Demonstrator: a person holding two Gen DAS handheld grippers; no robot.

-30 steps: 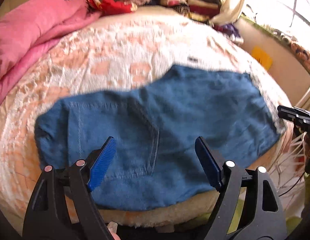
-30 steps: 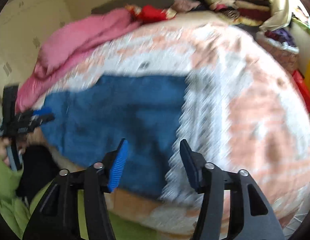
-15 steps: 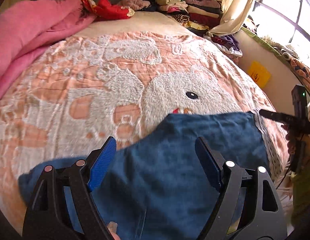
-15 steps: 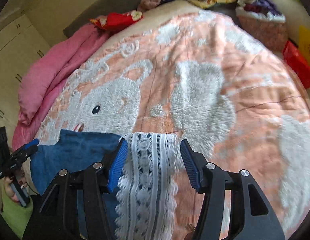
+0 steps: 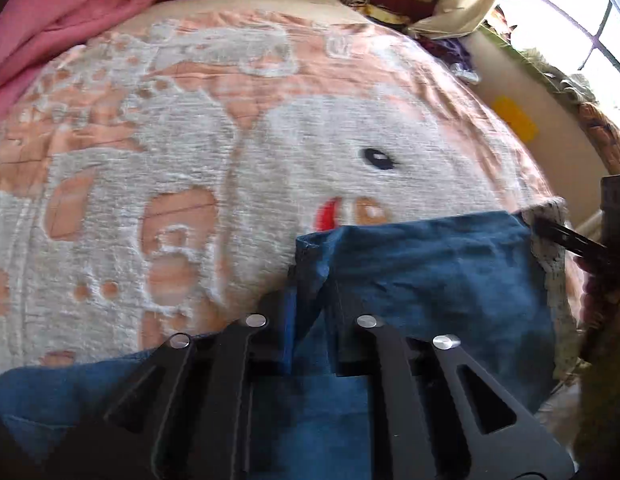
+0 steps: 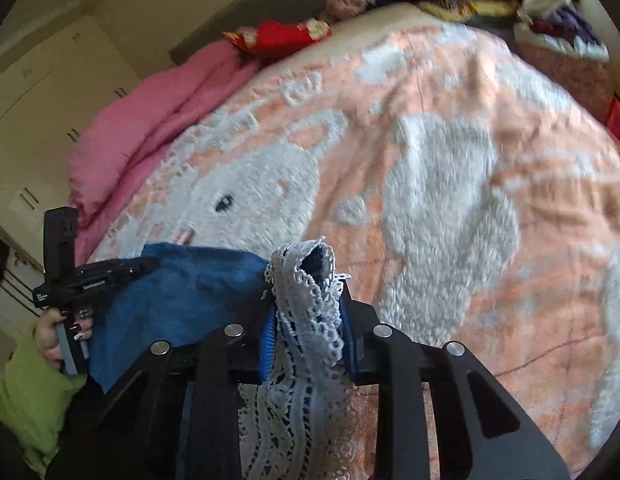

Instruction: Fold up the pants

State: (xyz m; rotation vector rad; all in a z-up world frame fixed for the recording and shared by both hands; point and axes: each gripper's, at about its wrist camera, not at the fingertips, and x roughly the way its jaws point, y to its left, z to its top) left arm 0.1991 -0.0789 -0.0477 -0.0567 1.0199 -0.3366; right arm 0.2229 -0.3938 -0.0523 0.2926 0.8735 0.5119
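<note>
At the near edge of the bed blanket (image 5: pixel 190 184): pants (image 5: pixel 429 280) lying flat; left gripper (image 5: pixel 310 300) closing on a denim fold, right gripper (image 6: pixel 310 320) closing on the lace hem (image 6: pixel 306 280). Recommended: secure both grips before lifting, then raise evenly.

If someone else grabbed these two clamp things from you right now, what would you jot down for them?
Left tool: closing on a fold of the blue denim pants, denim between the pads.
Right tool: closing on the white lace trim at the pants' edge, lace bunched between the pads.
Pants lie at the near edge of the peach-and-white plush bedspread, stretched between both tools.
Done: both ends are gripped.
Left: probably lift, bring the ends together, lay the pants flat and smooth. No finished fold shows yet.
</note>
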